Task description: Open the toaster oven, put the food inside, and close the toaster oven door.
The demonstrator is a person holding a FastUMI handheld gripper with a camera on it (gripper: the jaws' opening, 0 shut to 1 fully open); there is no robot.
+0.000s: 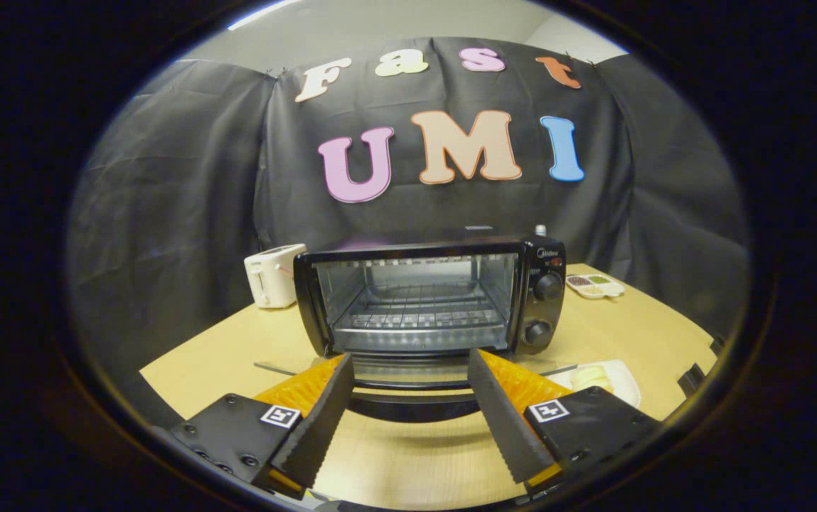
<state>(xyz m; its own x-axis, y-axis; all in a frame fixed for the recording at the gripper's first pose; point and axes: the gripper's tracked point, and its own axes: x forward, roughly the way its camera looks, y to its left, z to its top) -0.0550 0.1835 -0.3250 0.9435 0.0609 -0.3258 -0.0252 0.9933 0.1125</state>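
Observation:
A black toaster oven point(428, 299) stands in the middle of the wooden table point(621, 334), just ahead of my fingers. Its door point(412, 398) hangs fully open, folded down flat toward me, with the handle nearest me. Inside, a wire rack point(419, 306) sits bare. My gripper point(409, 370) is open, its two black ridged fingers spread on either side of the lowered door, touching nothing. A white plate point(604, 380) with pale food on it lies on the table to the right of the right finger, partly hidden behind it.
A white pop-up toaster point(273, 276) stands behind the oven's left side. A small divided dish point(595, 285) with coloured contents sits at the back right. Two knobs point(543, 309) face me on the oven's right panel. Bare tabletop lies left of the door.

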